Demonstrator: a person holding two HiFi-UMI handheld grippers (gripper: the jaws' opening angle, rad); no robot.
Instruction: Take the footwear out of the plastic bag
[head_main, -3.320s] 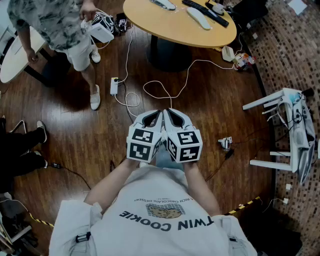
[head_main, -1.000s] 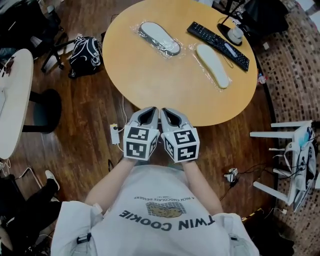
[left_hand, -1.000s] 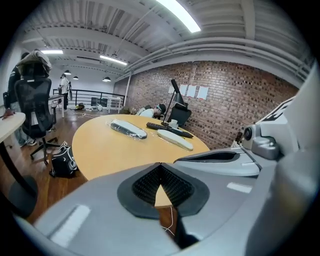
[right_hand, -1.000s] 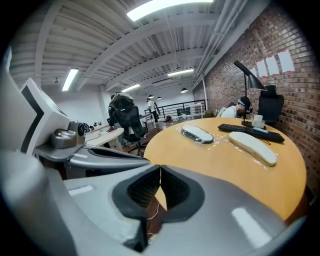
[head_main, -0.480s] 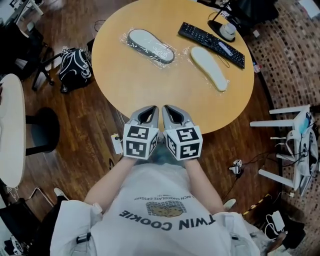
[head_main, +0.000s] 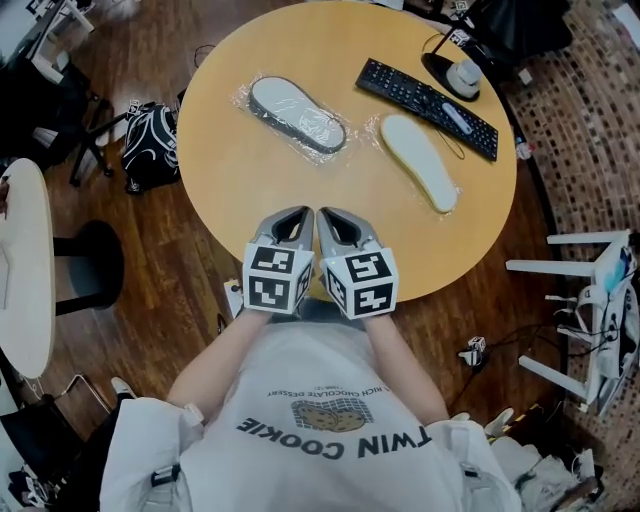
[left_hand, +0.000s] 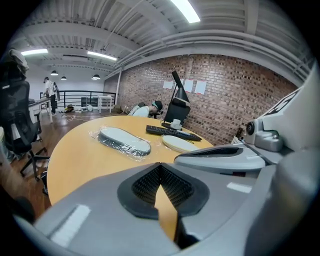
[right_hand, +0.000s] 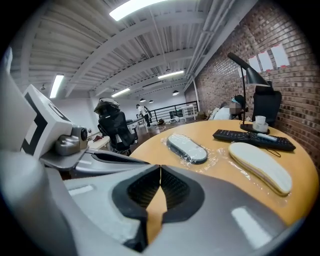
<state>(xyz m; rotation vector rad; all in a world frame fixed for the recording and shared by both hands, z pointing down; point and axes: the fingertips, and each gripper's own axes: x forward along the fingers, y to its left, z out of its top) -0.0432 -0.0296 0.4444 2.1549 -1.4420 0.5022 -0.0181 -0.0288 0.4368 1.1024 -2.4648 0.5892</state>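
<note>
Footwear lies well ahead of our jaws on the counter (head_main: 235, 180); the bagged grey slipper (head_main: 297, 113) slants forward-left, nearer our left gripper (head_main: 295, 215); the bagged pale slipper (head_main: 420, 160) sits forward-right, nearer our right gripper (head_main: 335, 215); we see both jaws together, empty.

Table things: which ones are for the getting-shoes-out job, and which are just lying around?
For the job:
- bagged grey slipper
- bagged cream slipper
- left tool and right tool, both shut and empty

Just lying about:
- black keyboard
- white cup
- black backpack, on the floor
</note>
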